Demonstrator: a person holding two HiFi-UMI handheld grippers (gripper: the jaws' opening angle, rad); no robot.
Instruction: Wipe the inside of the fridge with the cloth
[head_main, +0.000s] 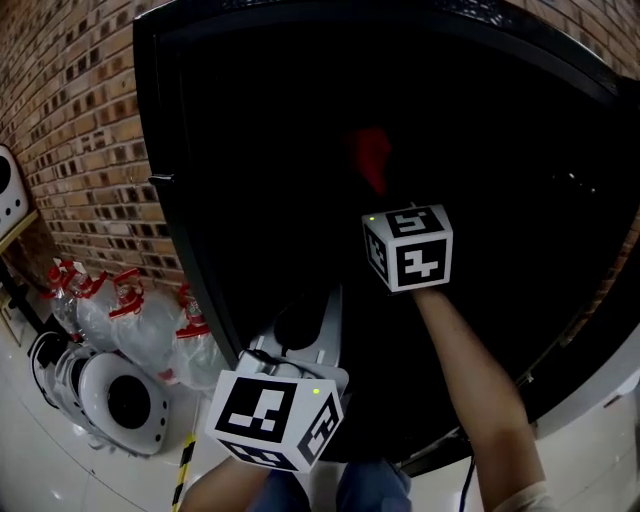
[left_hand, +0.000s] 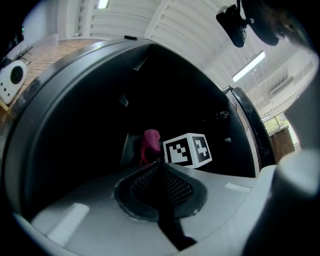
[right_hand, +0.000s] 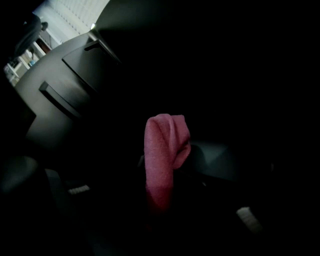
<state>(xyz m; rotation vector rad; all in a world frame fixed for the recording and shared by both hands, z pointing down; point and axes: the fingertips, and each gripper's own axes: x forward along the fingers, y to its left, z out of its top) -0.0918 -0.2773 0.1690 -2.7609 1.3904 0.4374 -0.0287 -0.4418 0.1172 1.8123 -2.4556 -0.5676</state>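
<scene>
**Pink cloth held inside unlit fridge; much of the interior unreadable**

Visibility: the fridge (head_main: 165, 150) cavity is almost wholly black in the head view. Its shelves and back wall cannot be made out there. The right gripper view shows only two raised ribs on a dark grey panel at upper left; the rest is lost in shadow. The right gripper (right_hand: 160, 197) has its own jaws nearly swallowed by the dark. Even so, the cloth (right_hand: 162, 150) plainly rises from between them, pinched at its lower end and folded over at the top. The person's bare forearm is cut off at the lower frame edge in the head view.

Contents: the fridge holds the cloth and the front of the right gripper, both well inside the opening. No other contents can be told.

Left gripper (left_hand: 160, 172): its grey jaws are closed together with nothing between them. It is held low at the fridge mouth, pointing in, apart from the cloth.

Surroundings: a brick wall (head_main: 70, 110) stands left of the fridge. Bagged bottles (head_main: 140, 320) with red caps lie at its foot.
</scene>
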